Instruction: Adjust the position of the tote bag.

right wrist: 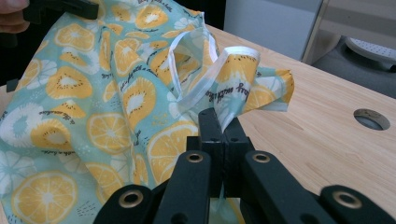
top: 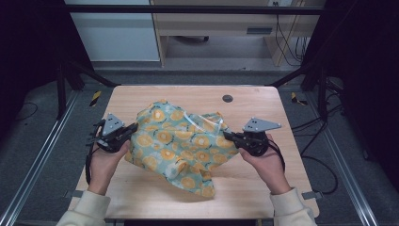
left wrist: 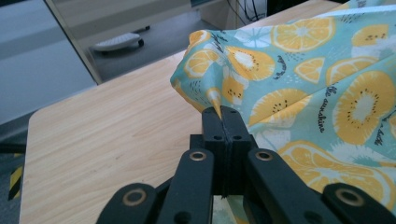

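Note:
A teal cloth printed with orange and lemon slices lies rumpled in the middle of the wooden table, with white straps near its top. My left gripper is shut on the cloth's left edge; a small peak of fabric sticks up between its jaws. My right gripper is shut on the cloth's right edge, where a fold of fabric and a white strap rise from the jaws. The cloth hangs slightly lifted between the two grippers.
A round cable hole sits in the table near its far edge, also in the right gripper view. Black frame bars surround the table. Beyond stand a wooden desk and cables on the floor.

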